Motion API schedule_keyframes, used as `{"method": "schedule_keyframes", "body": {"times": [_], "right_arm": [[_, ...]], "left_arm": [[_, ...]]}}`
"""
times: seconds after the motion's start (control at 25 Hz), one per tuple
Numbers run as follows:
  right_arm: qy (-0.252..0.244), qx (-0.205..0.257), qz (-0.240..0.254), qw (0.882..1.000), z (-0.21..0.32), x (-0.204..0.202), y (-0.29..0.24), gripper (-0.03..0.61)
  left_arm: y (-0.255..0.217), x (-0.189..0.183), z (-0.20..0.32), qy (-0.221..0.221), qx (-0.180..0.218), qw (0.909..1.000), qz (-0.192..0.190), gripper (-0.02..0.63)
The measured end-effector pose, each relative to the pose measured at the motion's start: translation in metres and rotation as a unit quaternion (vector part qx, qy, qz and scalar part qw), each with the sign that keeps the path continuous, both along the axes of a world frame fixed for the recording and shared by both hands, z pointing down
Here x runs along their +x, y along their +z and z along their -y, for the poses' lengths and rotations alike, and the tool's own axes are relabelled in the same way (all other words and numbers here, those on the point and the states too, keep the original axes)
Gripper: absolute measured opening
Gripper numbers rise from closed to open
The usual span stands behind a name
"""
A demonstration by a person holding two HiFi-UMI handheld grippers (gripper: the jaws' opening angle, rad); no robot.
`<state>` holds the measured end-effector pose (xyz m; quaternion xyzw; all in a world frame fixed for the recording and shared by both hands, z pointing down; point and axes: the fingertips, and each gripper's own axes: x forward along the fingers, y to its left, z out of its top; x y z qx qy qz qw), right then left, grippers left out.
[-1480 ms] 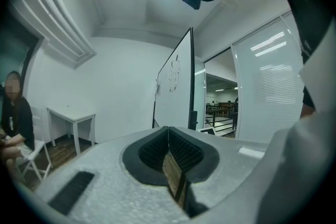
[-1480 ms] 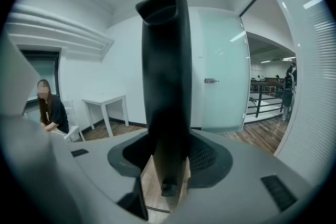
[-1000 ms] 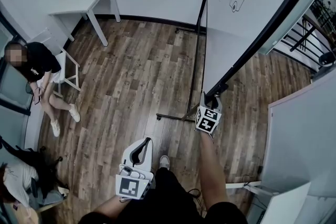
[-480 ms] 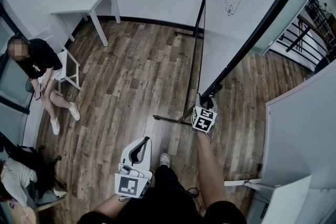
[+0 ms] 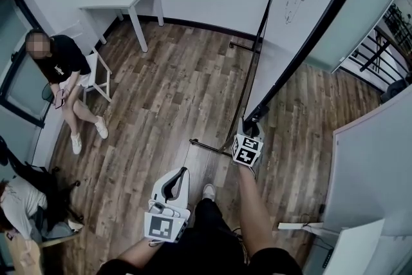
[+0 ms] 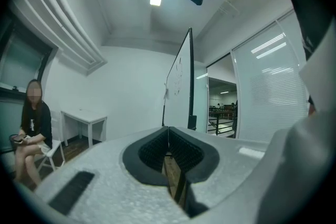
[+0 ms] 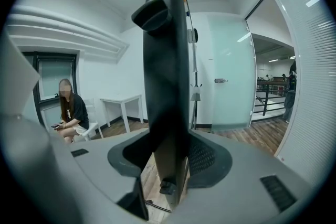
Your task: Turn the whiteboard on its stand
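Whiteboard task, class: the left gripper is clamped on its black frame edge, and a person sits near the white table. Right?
No: the right gripper is clamped on the whiteboard's black frame edge, as the right gripper view shows. The left gripper is shut on nothing. A person does sit near the white table.

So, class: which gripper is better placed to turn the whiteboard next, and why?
Right. The right gripper is shut on the edge of the whiteboard, so it can probably swing it. The left gripper is shut, empty, and hangs well clear of the board.
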<state>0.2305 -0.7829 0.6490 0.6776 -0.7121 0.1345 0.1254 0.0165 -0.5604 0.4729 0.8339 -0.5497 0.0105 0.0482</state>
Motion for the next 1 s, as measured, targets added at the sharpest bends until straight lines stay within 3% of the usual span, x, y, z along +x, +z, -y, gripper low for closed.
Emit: {"method": "schedule_keyframes", "body": {"times": [0.64,0.84,1.0], "right_arm": [[-0.006,0.0,-0.001,1.0,-0.122,-0.032,0.017,0.19],[-0.007,0.0,0.001,1.0,-0.16,-0.036,0.017,0.19],[-0.007,-0.001,0.003,1.0,-0.197,-0.042,0.025,0.19]], "left_arm": [[0.012,-0.05,-0.099,-0.003,0.025,0.9995,-0.02,0.017],[0.013,-0.052,-0.13,-0.002,0.018,0.9998,-0.012,0.017],[0.012,-0.056,-0.166,-0.005,0.036,0.9991,-0.022,0.017]]}}
